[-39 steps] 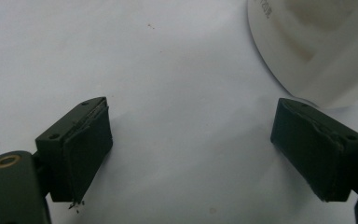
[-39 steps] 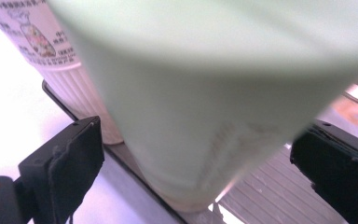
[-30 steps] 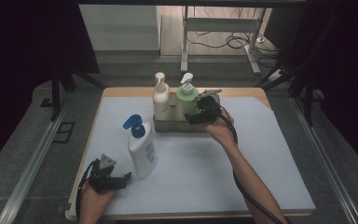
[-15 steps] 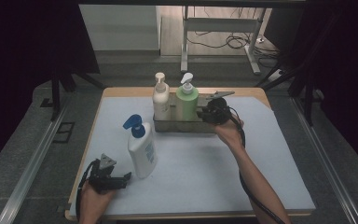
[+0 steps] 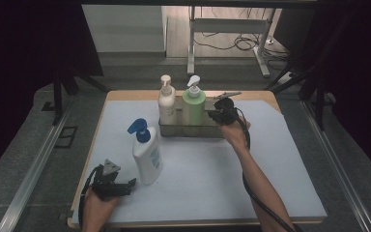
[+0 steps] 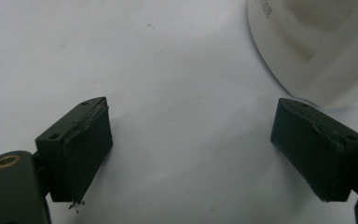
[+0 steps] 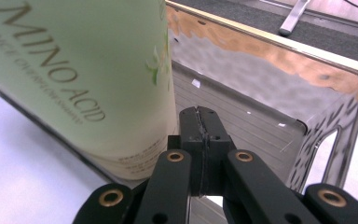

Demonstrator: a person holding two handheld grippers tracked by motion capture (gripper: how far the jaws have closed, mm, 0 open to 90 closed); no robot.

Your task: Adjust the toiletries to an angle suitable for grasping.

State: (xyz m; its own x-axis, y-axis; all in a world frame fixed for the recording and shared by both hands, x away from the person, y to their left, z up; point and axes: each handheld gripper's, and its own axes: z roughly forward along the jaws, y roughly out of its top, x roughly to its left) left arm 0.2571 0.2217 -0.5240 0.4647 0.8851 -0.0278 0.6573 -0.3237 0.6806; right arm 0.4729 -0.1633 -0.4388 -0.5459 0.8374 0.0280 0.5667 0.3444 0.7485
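A metal tray (image 5: 193, 130) at the back of the table holds a cream pump bottle (image 5: 166, 104) and a green pump bottle (image 5: 193, 107). My right gripper (image 5: 218, 115) sits at the tray's right end, beside the green bottle (image 7: 74, 70). Its jaws have just been closing and are shut; in the right gripper view (image 7: 200, 126) the pads meet over the tray's near wall (image 7: 261, 74) with nothing visible between them. My left gripper (image 5: 128, 186) rests open at the front left, next to a white bottle with a blue pump (image 5: 147, 159). The bottle's base (image 6: 317, 42) lies just beyond the open gripper (image 6: 191, 149).
A white mat (image 5: 270, 169) covers the wooden table top. The right gripper's cable (image 5: 256, 193) trails along the person's right forearm. Dark floor and a metal desk frame (image 5: 222, 29) lie beyond the table's far edge.
The right gripper has moved right, away from the green bottle to the tray's right end, and sunk a little. The left hand has stayed put.
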